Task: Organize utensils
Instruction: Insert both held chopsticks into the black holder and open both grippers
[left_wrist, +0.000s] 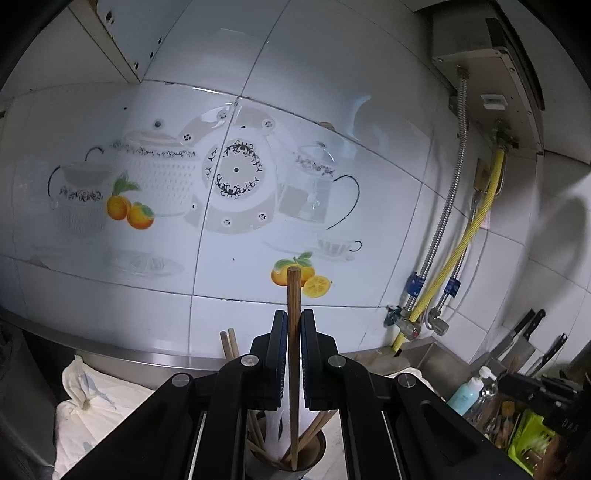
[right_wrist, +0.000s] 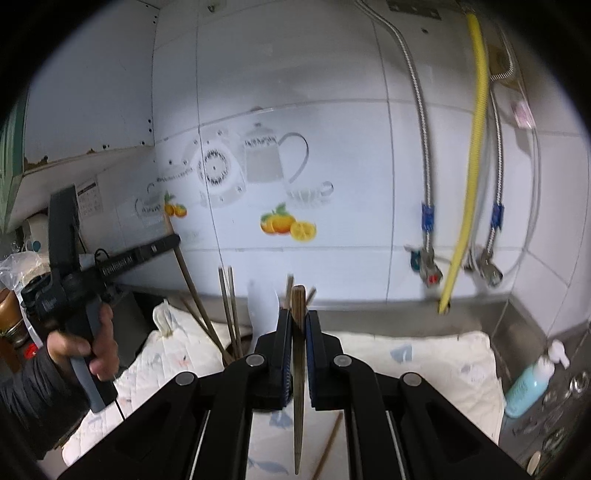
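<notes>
Wooden chopstick (left_wrist: 294, 332) pinched upright in left gripper (left_wrist: 294, 354); right gripper (right_wrist: 297, 343) clamps another chopstick (right_wrist: 297, 354). I lower each straight into the holder (left_wrist: 284, 454), then release.

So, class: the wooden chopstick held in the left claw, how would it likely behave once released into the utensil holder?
The wooden chopstick looks straight and rigid, so it probably won't flex. It seems thin and light, so the left claw likely needs little force. Dropped into the utensil holder, it would probably lean against the rim like the others.
</notes>
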